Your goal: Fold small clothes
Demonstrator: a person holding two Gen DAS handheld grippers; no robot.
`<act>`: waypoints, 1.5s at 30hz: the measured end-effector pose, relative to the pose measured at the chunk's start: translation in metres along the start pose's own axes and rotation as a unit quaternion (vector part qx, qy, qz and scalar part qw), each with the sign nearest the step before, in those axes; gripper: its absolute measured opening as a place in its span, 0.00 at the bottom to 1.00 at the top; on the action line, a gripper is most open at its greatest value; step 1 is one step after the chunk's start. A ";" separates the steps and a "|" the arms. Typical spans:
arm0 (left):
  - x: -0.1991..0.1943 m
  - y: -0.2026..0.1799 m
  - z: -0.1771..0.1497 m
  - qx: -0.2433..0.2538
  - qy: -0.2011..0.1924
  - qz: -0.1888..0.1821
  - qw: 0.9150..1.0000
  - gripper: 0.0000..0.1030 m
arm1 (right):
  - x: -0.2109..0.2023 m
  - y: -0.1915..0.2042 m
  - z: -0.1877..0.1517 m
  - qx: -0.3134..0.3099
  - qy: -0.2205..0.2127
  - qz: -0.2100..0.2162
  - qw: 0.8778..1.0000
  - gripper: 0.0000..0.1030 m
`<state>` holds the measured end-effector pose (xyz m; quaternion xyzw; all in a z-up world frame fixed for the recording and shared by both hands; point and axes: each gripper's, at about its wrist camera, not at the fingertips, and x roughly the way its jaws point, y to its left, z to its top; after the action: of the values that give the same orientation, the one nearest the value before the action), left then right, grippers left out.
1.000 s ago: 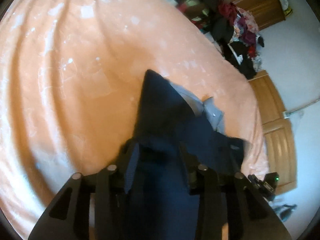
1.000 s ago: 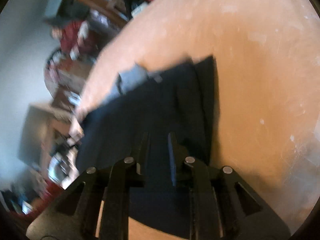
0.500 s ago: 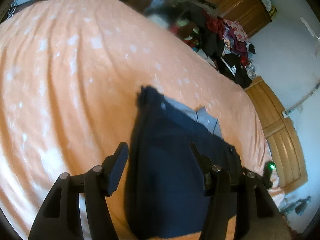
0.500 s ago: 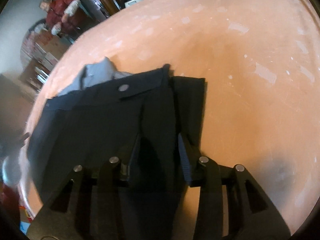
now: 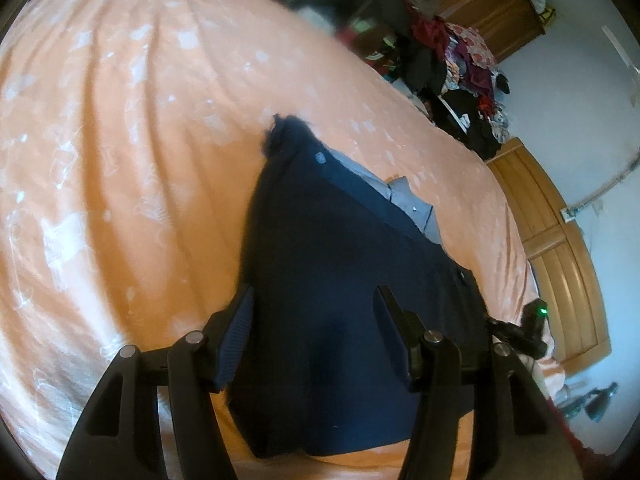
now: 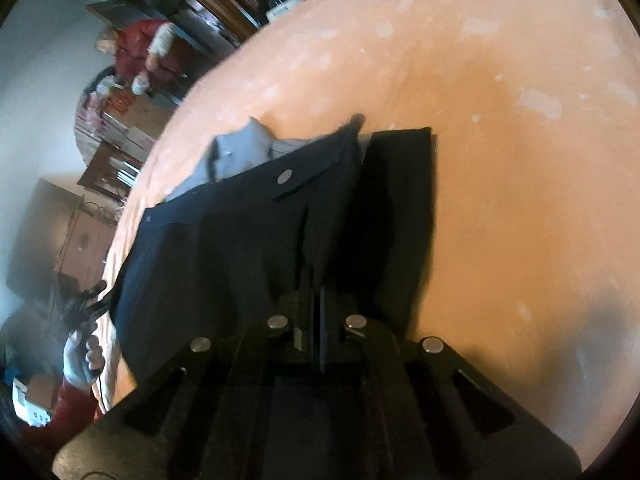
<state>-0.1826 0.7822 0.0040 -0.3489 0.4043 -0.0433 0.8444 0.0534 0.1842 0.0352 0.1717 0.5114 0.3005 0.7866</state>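
Our left tongs (image 5: 316,316) have let go and stand open over the shorts (image 5: 340,280), the right tongs (image 6: 316,300) now pinch them — next fold starts.

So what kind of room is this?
Probably a bedroom. The dark blue shorts lie on a big bed under an orange bedspread, and wooden wardrobe doors stand beside a heap of clothes.
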 end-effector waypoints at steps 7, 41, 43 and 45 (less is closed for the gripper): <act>-0.009 -0.008 -0.013 0.039 0.017 0.030 0.999 0.60 | 0.013 -0.017 -0.009 0.029 0.033 -0.004 0.999 0.03; -0.026 -0.007 -0.075 0.180 0.079 0.134 0.971 0.32 | -0.052 0.080 -0.146 -0.047 -0.028 -0.141 0.989 0.52; -0.023 -0.006 -0.072 0.184 0.079 0.130 0.971 0.29 | -0.049 0.083 -0.145 -0.046 -0.029 -0.140 0.989 0.53; -0.019 -0.010 -0.070 0.192 0.081 0.127 0.970 0.18 | -0.046 0.086 -0.145 -0.047 -0.027 -0.140 0.989 0.53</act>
<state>-0.2429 0.7429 -0.0070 -0.1210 0.4960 -0.0408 0.8589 -0.1168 0.2142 0.0562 0.0691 0.4937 0.2064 0.8419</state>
